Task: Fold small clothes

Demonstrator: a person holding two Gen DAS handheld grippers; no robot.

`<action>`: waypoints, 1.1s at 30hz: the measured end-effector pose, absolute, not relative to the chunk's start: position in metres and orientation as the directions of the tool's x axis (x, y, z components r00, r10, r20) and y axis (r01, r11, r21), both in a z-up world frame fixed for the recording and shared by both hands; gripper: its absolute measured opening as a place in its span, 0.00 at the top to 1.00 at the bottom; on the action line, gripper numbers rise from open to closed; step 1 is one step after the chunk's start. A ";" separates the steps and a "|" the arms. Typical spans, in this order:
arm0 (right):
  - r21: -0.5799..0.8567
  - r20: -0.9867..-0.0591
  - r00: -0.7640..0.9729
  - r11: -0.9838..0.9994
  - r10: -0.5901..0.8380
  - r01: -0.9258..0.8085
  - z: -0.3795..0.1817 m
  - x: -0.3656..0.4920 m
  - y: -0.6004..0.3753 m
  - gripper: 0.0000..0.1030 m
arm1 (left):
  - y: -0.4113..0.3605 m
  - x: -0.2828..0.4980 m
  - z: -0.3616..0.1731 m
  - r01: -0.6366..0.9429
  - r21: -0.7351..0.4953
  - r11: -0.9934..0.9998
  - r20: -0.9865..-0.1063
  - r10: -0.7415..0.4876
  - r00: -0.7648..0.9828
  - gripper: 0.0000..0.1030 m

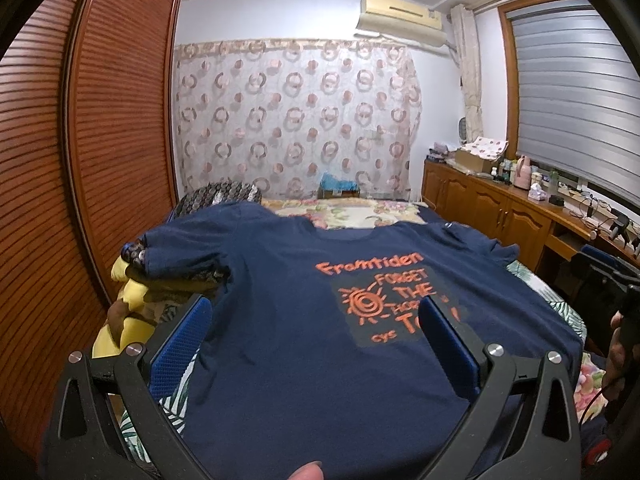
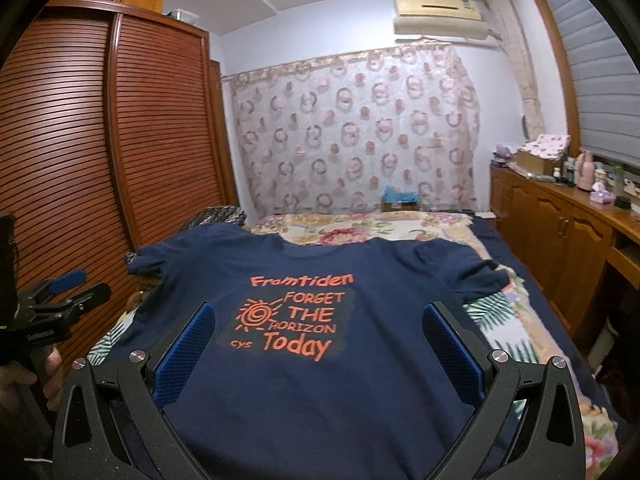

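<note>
Left gripper (image 1: 316, 316): jaws spread wide, blue pads (image 1: 182, 350) on either side of the shirt's lower half, nothing gripped. Whether the pads touch the cloth cannot be told. Right gripper (image 2: 318, 320): likewise released, its blue pads (image 2: 450, 354) standing wide apart over the lower part of the same garment, holding nothing.

The navy T-shirt (image 2: 320, 392) lies spread face-up on the bed (image 2: 532, 320), collar away from the cameras, both short sleeves out to the sides. Orange print (image 2: 294, 314) on the chest reads "Framtiden / FORGET THE HORIZON / Today" beside a sun spiral. The hem end lies nearest the grippers.

At the shirt's left sleeve, a pile of yellow and dark folded items (image 1: 160, 284) sits at the bed's edge. Beyond the collar, a floral quilt (image 2: 360, 232) covers the bed.

Farther back: a slatted brown wardrobe (image 1: 100, 140) on the left, a ring-patterned curtain (image 1: 296, 120) on the far wall, an air conditioner (image 1: 402, 16) above it, and a wooden sideboard (image 2: 560, 216) on the right carrying bottles and boxes.
</note>
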State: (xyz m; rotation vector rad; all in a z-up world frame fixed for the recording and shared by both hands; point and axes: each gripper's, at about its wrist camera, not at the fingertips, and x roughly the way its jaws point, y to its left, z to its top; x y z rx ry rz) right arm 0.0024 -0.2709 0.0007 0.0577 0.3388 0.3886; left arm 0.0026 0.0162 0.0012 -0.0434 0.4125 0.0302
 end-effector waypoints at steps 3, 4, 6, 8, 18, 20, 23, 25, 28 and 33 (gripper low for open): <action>0.123 -0.326 0.860 0.919 0.393 -0.374 -0.002 0.011 -0.268 0.00 | 0.028 0.006 -0.007 -0.053 -0.031 0.998 -0.423 0.035 0.906 0.00; 0.126 -0.330 0.854 0.915 0.403 -0.384 -0.003 0.015 -0.267 0.00 | 0.031 0.006 -0.010 -0.059 -0.030 0.998 -0.428 0.041 0.903 0.00; 0.121 -0.339 0.842 0.907 0.419 -0.402 -0.004 0.022 -0.264 0.00 | 0.039 0.009 -0.016 -0.071 -0.031 0.997 -0.440 0.050 0.897 0.00; 0.111 -0.350 0.831 0.900 0.432 -0.422 -0.005 0.030 -0.261 0.00 | 0.047 0.011 -0.021 -0.083 -0.034 0.996 -0.450 0.058 0.891 0.00; 0.131 -0.423 0.736 0.840 0.528 -0.527 -0.020 0.089 -0.251 0.00 | 0.106 0.034 -0.032 -0.154 -0.055 0.986 -0.500 0.107 0.859 0.00; 0.144 -0.443 0.713 0.828 0.543 -0.541 -0.023 0.104 -0.249 0.01 | 0.120 0.042 -0.032 -0.174 -0.051 0.983 -0.508 0.124 0.852 0.00; 0.139 -0.474 0.684 0.814 0.554 -0.563 -0.026 0.127 -0.243 0.03 | 0.143 0.057 -0.032 -0.195 -0.050 0.979 -0.540 0.138 0.830 0.00; 0.133 -0.497 0.663 0.804 0.560 -0.579 -0.028 0.141 -0.239 0.06 | 0.156 0.066 -0.032 -0.207 -0.048 0.977 -0.555 0.146 0.819 0.00; 0.136 -0.539 0.632 0.798 0.557 -0.587 -0.029 0.158 -0.234 0.11 | 0.174 0.083 -0.033 -0.203 -0.084 0.976 -0.580 0.118 0.806 0.06; 0.141 -0.583 0.596 0.791 0.553 -0.596 -0.030 0.176 -0.239 0.15 | 0.195 0.106 -0.040 -0.184 -0.215 0.959 -0.612 0.015 0.791 0.29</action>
